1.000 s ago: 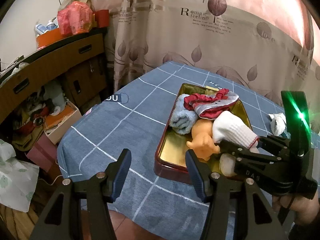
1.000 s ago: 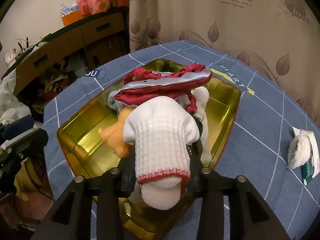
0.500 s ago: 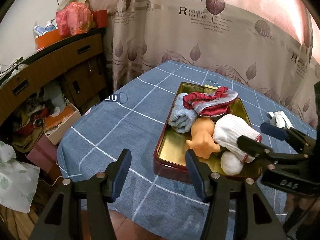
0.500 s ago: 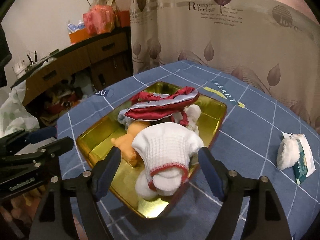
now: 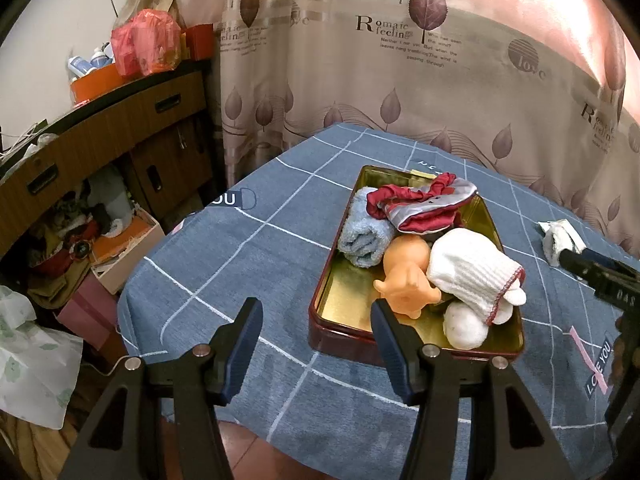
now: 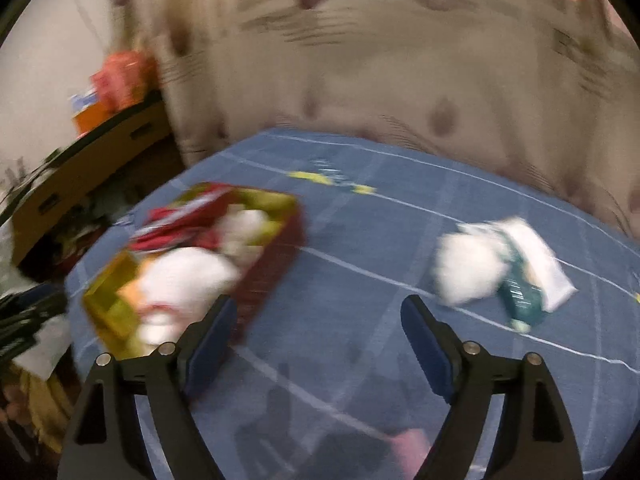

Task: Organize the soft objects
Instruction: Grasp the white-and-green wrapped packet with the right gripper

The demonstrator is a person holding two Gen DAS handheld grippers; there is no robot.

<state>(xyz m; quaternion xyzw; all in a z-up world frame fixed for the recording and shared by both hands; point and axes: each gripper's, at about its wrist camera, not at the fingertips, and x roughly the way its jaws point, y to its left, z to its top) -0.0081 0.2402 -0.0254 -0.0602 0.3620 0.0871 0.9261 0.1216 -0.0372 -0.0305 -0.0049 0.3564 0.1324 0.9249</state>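
Note:
A gold tin tray (image 5: 344, 296) with dark red walls sits on the blue checked tablecloth. In it lie a white knit sock (image 5: 472, 268), an orange rubber toy (image 5: 408, 276), a rolled blue towel (image 5: 366, 232), a red and grey cloth (image 5: 424, 204) and a white ball (image 5: 466, 320). My left gripper (image 5: 316, 344) hovers open and empty at the tray's near-left corner. My right gripper (image 6: 316, 332) is empty, jaws still opening, over bare cloth between the blurred tray (image 6: 276, 264) and a white fluffy object (image 6: 468, 272) lying on a packet (image 6: 532, 276).
A wooden cabinet (image 5: 100, 140) with clutter and boxes stands to the left of the table (image 5: 240, 248). A leaf-print curtain (image 5: 400, 60) hangs behind. The table's near edge drops to the floor. The white fluffy object (image 5: 558, 236) lies right of the tray.
My right gripper let go of the white sock into the tray, opened wide and swung away to the right. The sock now rests on the orange toy. My left gripper stayed still.

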